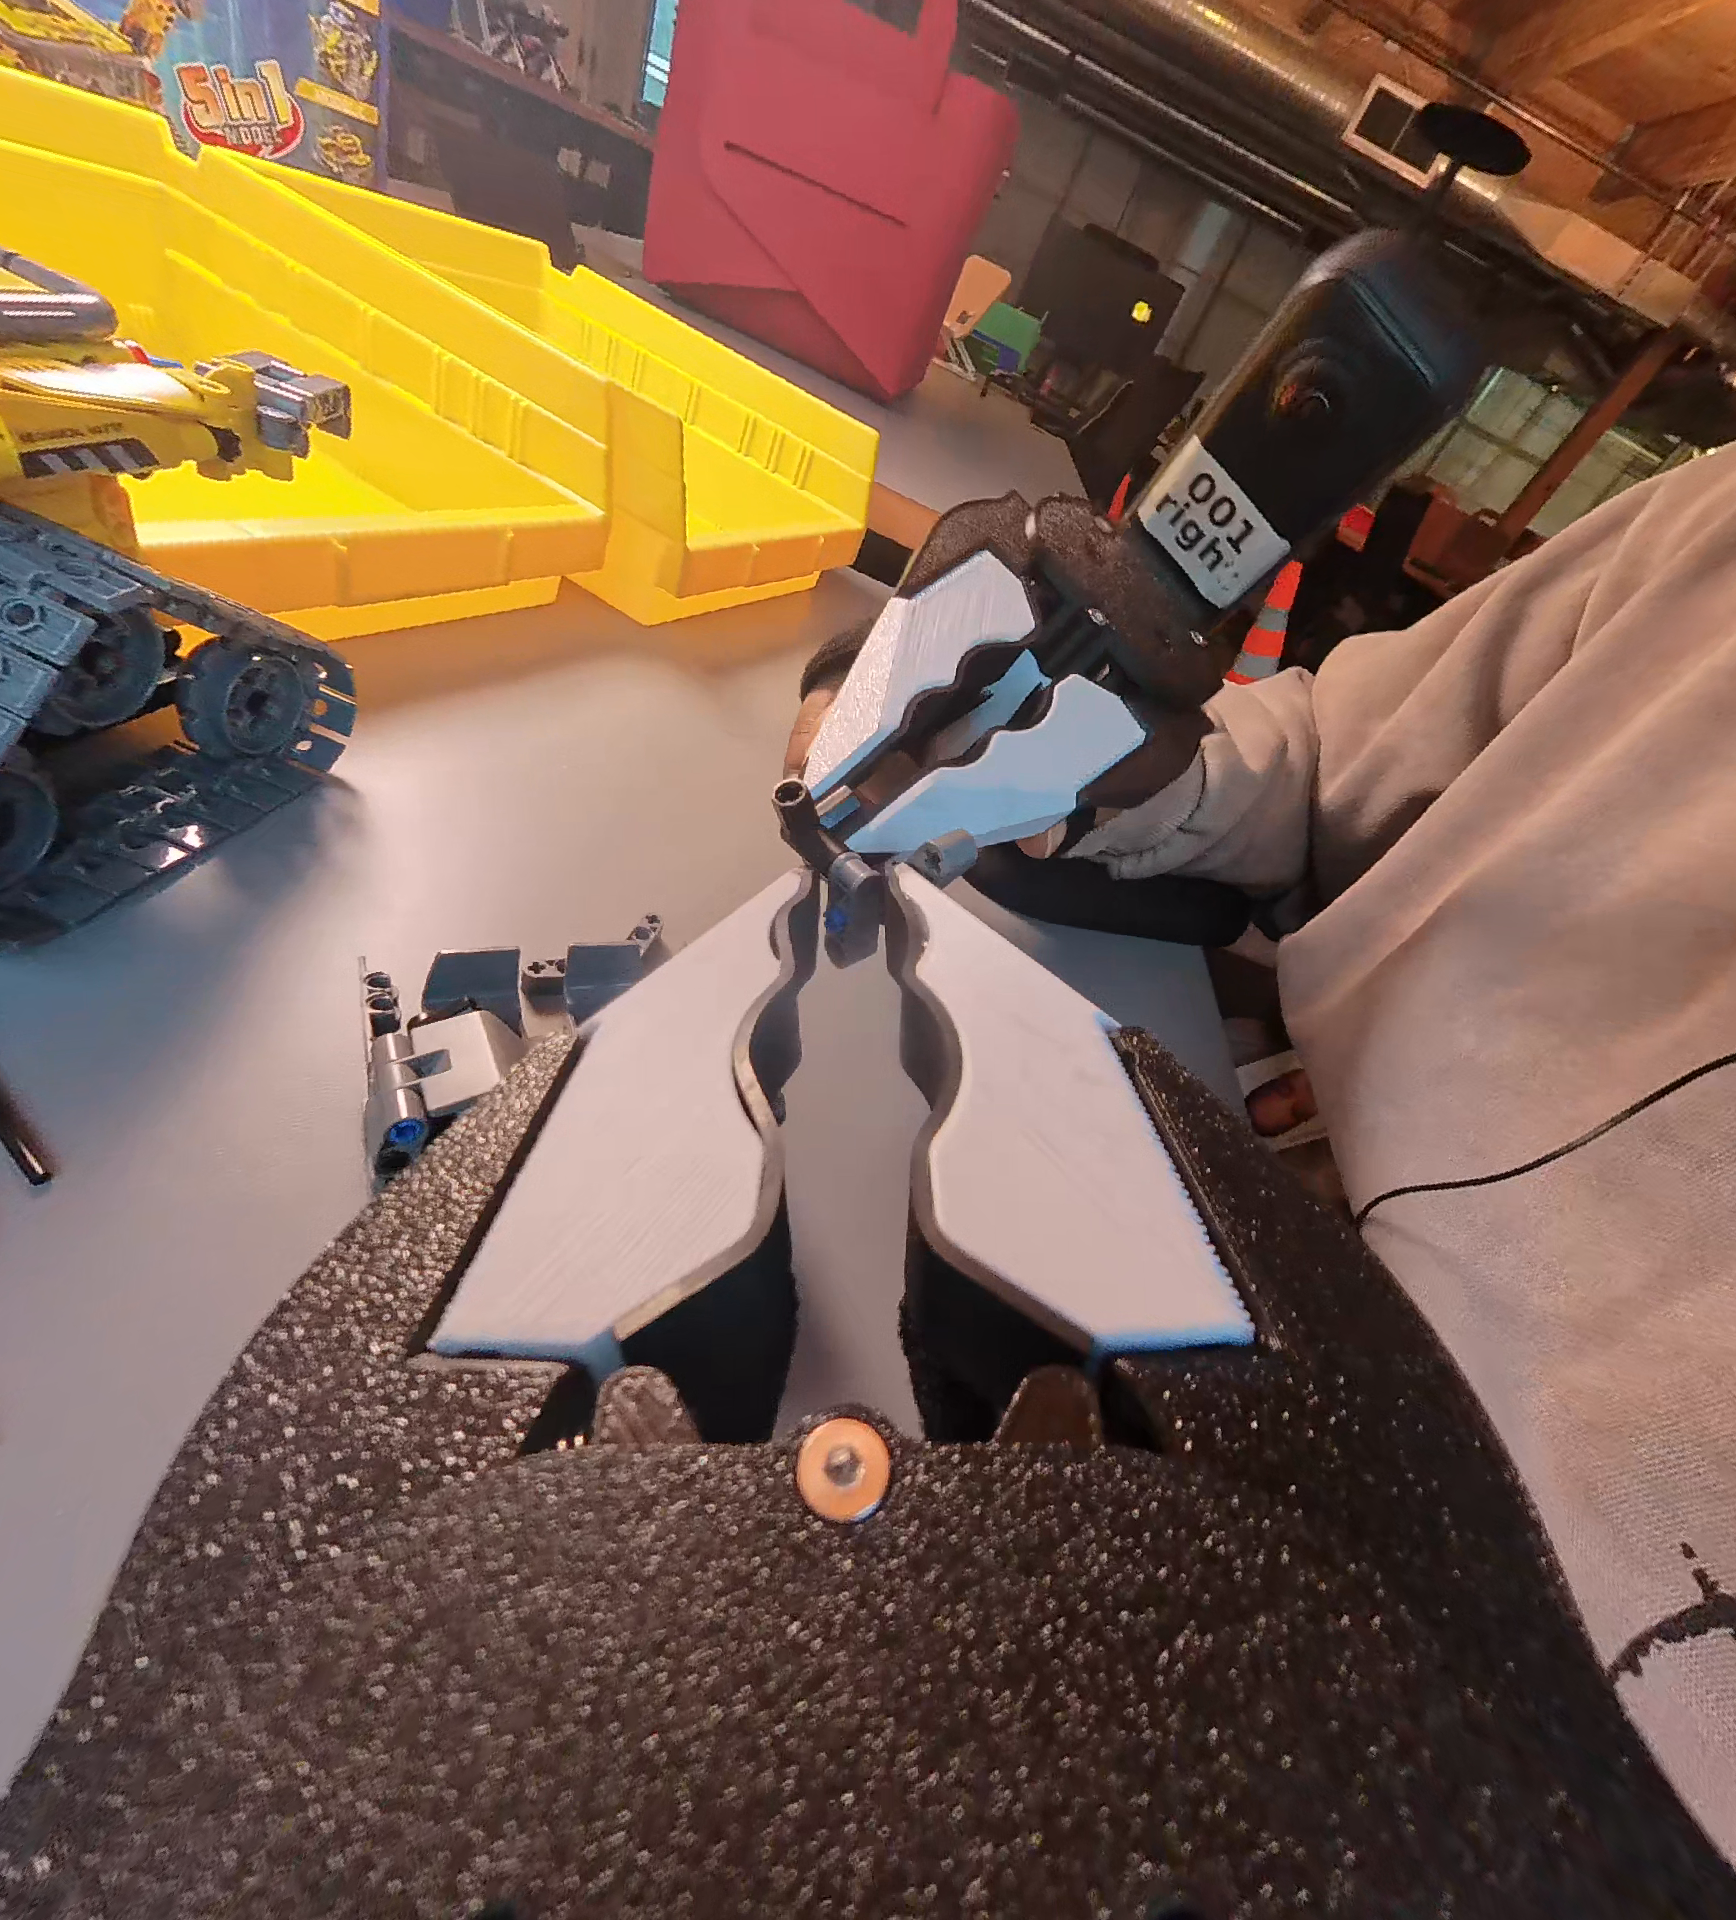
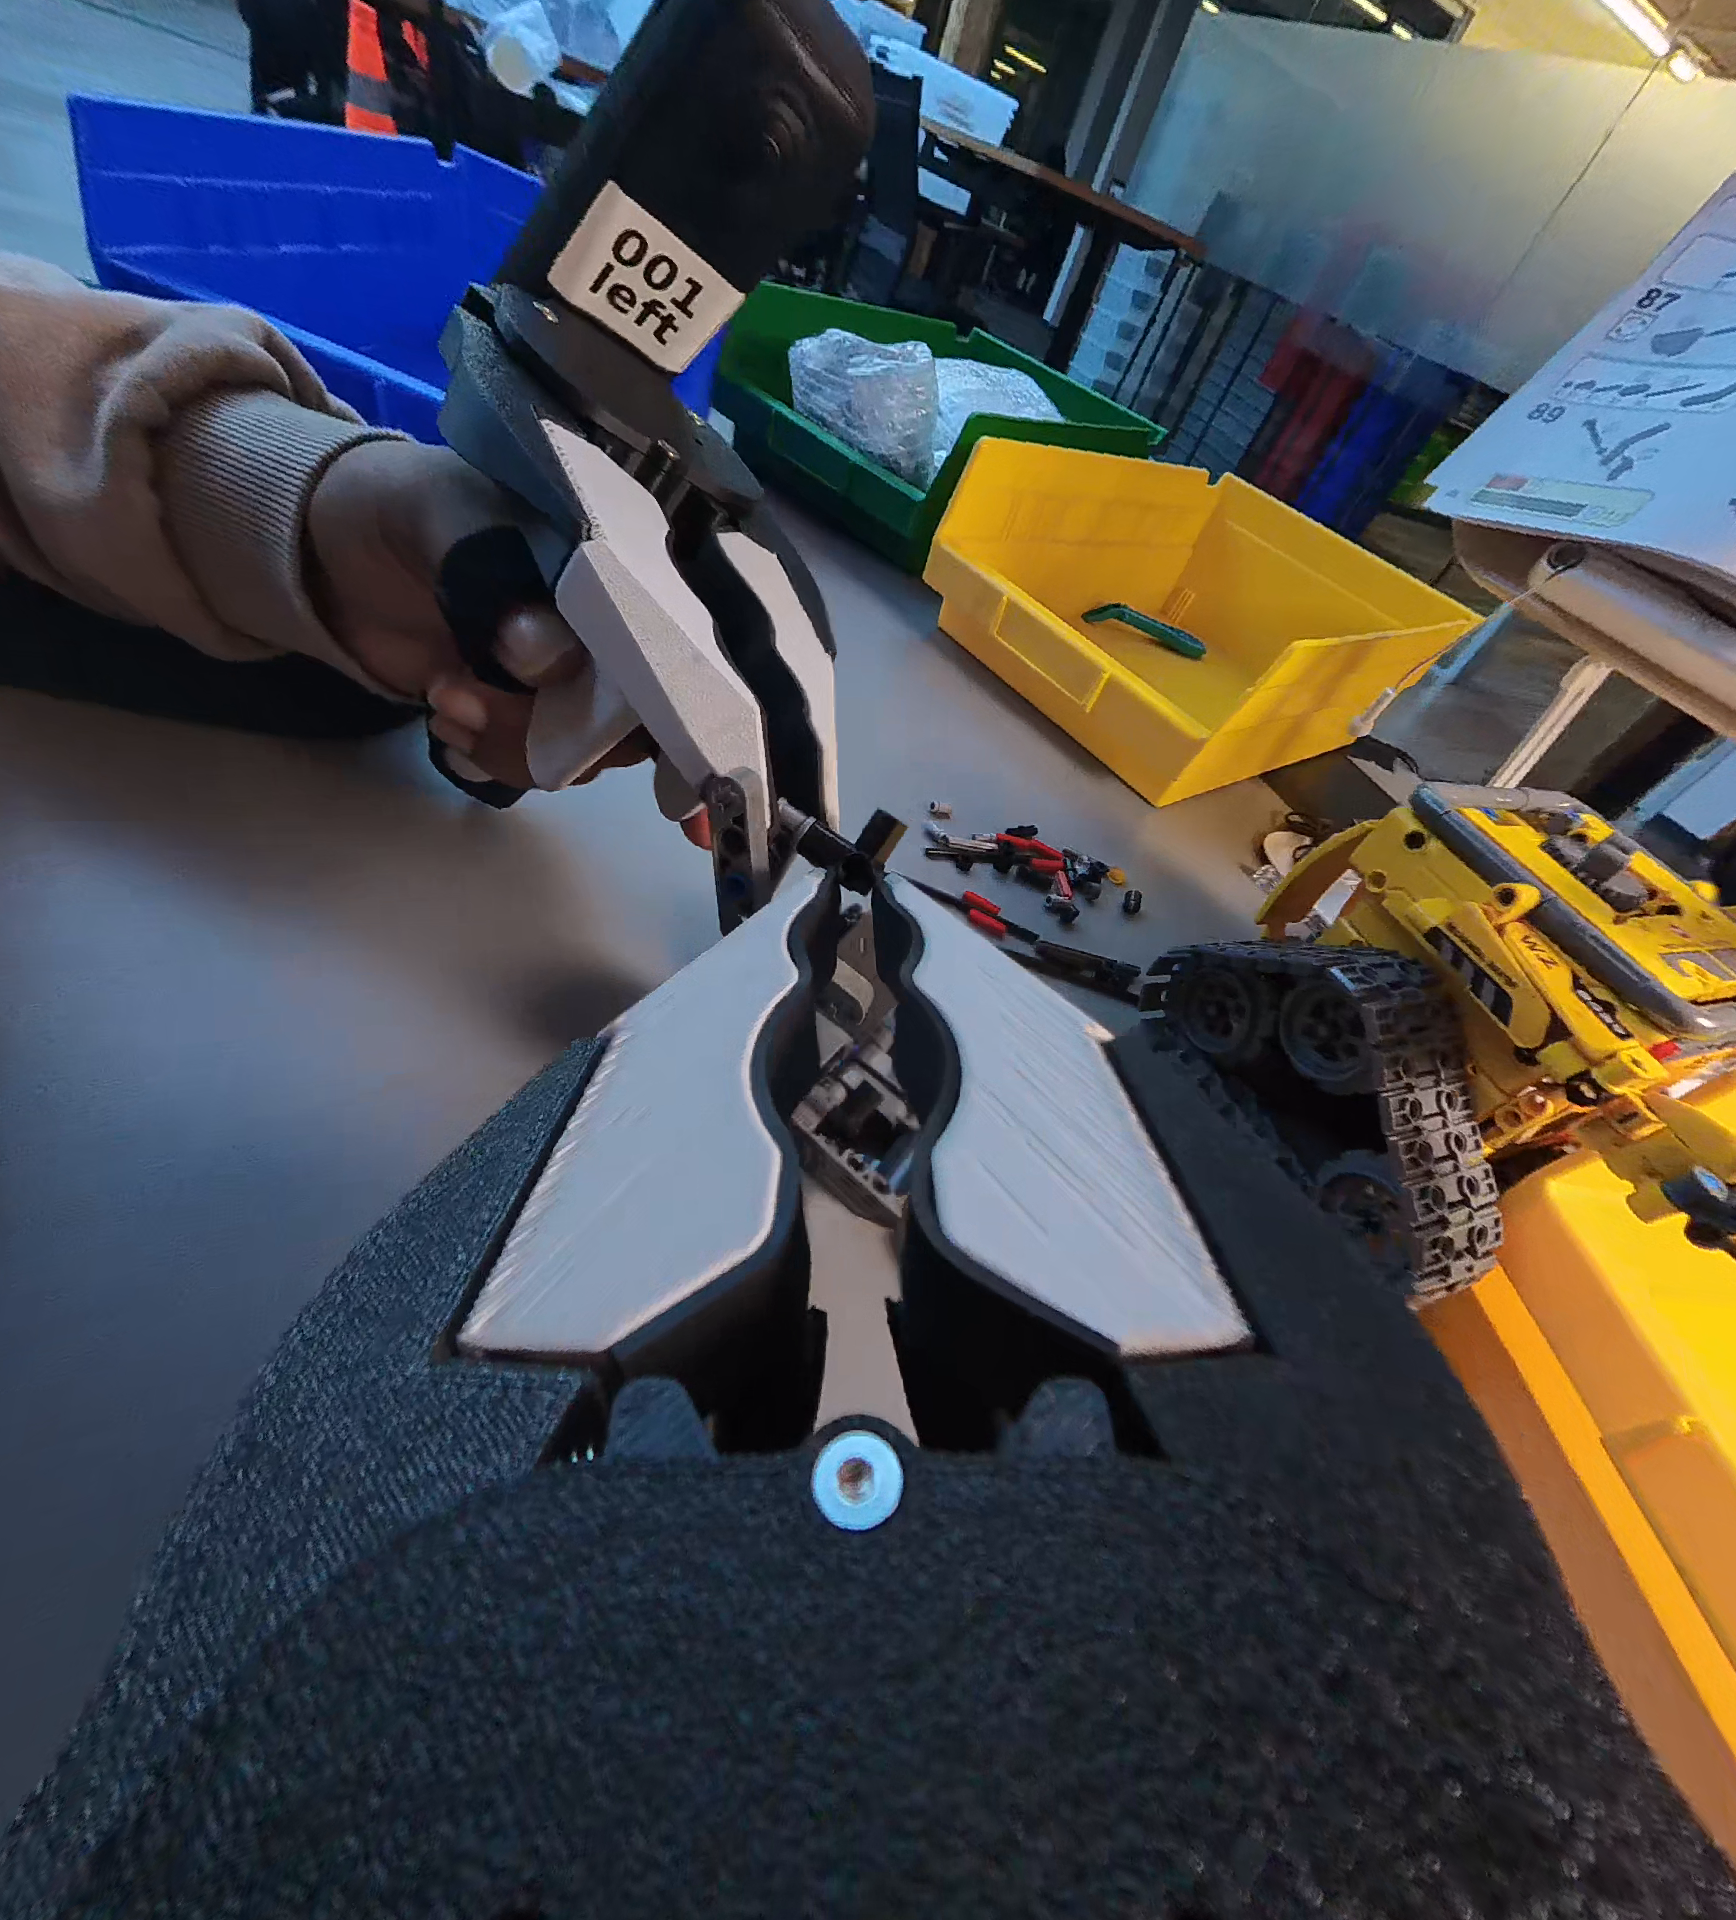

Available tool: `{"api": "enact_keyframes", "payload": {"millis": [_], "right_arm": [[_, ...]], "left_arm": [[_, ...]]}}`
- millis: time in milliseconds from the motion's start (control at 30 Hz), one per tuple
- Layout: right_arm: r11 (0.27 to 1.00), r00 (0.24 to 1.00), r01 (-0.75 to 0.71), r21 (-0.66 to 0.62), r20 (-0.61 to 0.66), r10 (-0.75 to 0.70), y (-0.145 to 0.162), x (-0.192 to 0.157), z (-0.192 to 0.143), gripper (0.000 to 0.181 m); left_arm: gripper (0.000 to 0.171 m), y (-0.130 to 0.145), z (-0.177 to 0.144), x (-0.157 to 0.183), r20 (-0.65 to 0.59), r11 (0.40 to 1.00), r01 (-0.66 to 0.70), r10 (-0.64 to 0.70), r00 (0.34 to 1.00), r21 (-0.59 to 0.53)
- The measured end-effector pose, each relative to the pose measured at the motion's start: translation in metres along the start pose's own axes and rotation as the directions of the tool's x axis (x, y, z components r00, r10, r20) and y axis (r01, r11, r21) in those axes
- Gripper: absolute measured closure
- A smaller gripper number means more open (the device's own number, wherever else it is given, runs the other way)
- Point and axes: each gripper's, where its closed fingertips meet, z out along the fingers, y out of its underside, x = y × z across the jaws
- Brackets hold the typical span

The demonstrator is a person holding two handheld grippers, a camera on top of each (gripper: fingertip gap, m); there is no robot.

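Observation:
My left gripper (image 1: 848,883) is shut on a small grey beam with holes and a blue pin (image 1: 851,920), held above the grey table (image 1: 531,790). My right gripper (image 1: 843,816) points at it from the far side, shut on a thin black axle-like part (image 1: 799,821). The two parts touch tip to tip. In the right wrist view my right gripper (image 2: 853,883) holds the black part (image 2: 828,844) against the grey beam (image 2: 739,842) in the left gripper (image 2: 770,805). A person's hands and beige sleeves hold both grippers.
A yellow tracked toy vehicle (image 1: 33,582) (image 2: 1466,987) stands beside yellow bins (image 1: 490,416) (image 2: 1186,613). Loose grey pieces (image 1: 469,1018) and small red and black parts (image 2: 1030,862) lie on the table. A green bin (image 2: 843,447), blue bin (image 2: 292,229) and instruction booklet (image 2: 1674,364) sit farther off. Less than 4 cm separates the two grippers' tips.

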Motion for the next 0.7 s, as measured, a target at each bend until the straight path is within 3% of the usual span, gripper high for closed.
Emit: {"api": "enact_keyframes", "payload": {"millis": [100,167,233,300,700], "right_arm": [[0.980,0.970,-0.188,0.070,0.167,0.174,-0.008,-0.009,-0.006,0.171],[0.939,0.899,-0.339,0.065,0.316,0.303,-0.012,-0.018,-0.012,0.159],[0.915,0.847,-0.397,0.063,0.408,0.340,-0.016,-0.026,-0.016,0.157],[0.916,0.829,-0.394,0.080,0.462,0.316,-0.021,-0.035,-0.020,0.164],[0.929,0.811,-0.358,0.092,0.524,0.260,-0.029,-0.048,-0.028,0.165]], "left_arm": [[0.163,0.001,-0.001,0.008,-0.040,0.997,-0.073,0.072,0.997,-0.020],[0.163,0.000,-0.002,0.017,-0.072,0.988,-0.153,0.151,0.986,-0.027],[0.163,0.004,0.000,0.029,-0.113,0.973,-0.226,0.220,0.969,-0.046],[0.163,0.010,0.003,0.036,-0.137,0.966,-0.249,0.238,0.962,-0.070],[0.163,0.006,0.001,0.053,-0.199,0.959,-0.282,0.271,0.942,-0.026]]}}
